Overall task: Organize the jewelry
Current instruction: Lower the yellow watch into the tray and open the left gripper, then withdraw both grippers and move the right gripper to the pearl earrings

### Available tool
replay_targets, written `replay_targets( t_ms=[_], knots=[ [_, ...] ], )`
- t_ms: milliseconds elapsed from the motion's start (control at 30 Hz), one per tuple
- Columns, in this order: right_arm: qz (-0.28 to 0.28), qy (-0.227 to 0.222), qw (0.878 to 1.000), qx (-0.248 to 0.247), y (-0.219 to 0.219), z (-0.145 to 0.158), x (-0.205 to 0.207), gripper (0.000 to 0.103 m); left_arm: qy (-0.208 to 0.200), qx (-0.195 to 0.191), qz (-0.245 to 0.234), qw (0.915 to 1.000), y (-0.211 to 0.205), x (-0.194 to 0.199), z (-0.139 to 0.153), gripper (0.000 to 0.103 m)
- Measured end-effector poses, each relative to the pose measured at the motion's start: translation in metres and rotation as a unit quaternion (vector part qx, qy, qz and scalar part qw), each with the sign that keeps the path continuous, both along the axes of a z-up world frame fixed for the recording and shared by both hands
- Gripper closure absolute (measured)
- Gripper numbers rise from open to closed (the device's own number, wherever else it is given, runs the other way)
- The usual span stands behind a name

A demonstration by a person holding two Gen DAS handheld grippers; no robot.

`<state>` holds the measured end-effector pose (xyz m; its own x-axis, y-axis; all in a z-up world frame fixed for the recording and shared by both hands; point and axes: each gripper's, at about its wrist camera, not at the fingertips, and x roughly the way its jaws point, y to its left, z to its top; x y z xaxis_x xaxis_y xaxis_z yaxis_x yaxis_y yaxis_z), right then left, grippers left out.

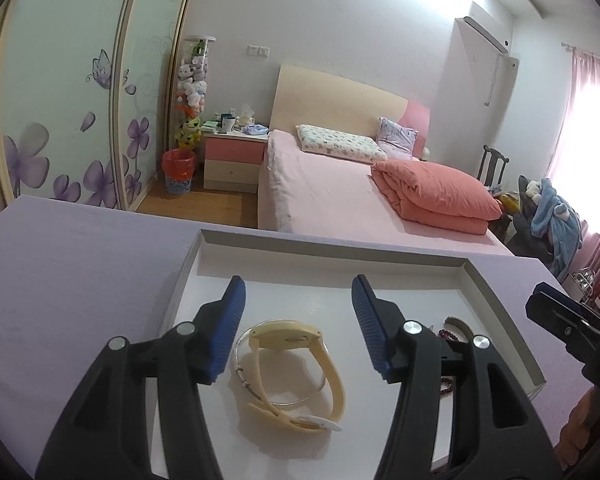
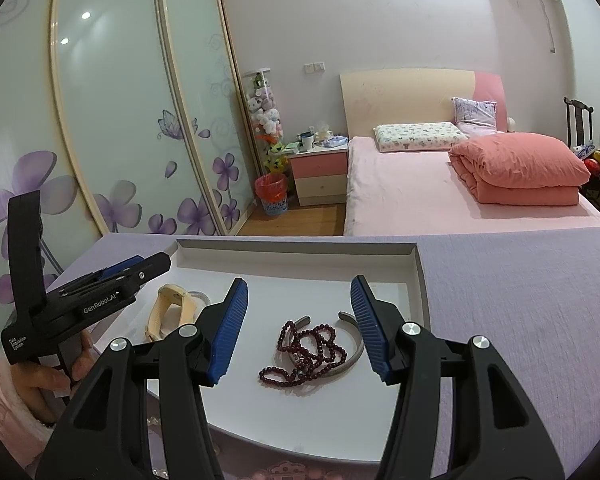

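Note:
A white tray (image 1: pixel 196 264) with a raised rim lies on a lilac cloth. In the left wrist view a cream watch (image 1: pixel 296 376) lies on a thin silver bangle (image 1: pixel 244 376) inside the tray. My left gripper (image 1: pixel 298 320) is open and empty, just above them. In the right wrist view a dark red bead string (image 2: pixel 306 354) lies over a grey open bangle (image 2: pixel 354 356) in the tray (image 2: pixel 420 276). My right gripper (image 2: pixel 298 320) is open and empty above the beads. The left gripper's body (image 2: pixel 100 300) shows at left, over the watch (image 2: pixel 168 312).
The lilac cloth (image 1: pixel 68 304) covers the table around the tray. Beyond the table's far edge are a pink bed (image 1: pixel 332 196), a nightstand (image 1: pixel 232 160), a red-lined bin (image 1: pixel 179 170) and sliding wardrobe doors (image 2: pixel 120 120). The right gripper's body (image 1: pixel 572 328) shows at the right edge.

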<state>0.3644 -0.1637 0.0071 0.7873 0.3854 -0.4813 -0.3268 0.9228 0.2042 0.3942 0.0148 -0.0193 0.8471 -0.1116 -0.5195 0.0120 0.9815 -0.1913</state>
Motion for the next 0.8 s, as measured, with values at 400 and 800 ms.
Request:
replay_targets(
  t_ms=[400, 800],
  knots=[
    [-0.001, -0.002, 1.000, -0.005, 0.001, 0.003, -0.007, 0.048, -0.003, 0.000, 0.003, 1.0000, 0.005, -0.016, 0.009, 0.047],
    [0.041, 0.046, 0.997, -0.042, 0.008, -0.010, -0.090, 0.048, -0.003, -0.001, -0.010, 0.9999, 0.030, -0.106, 0.012, 0.040]
  ],
)
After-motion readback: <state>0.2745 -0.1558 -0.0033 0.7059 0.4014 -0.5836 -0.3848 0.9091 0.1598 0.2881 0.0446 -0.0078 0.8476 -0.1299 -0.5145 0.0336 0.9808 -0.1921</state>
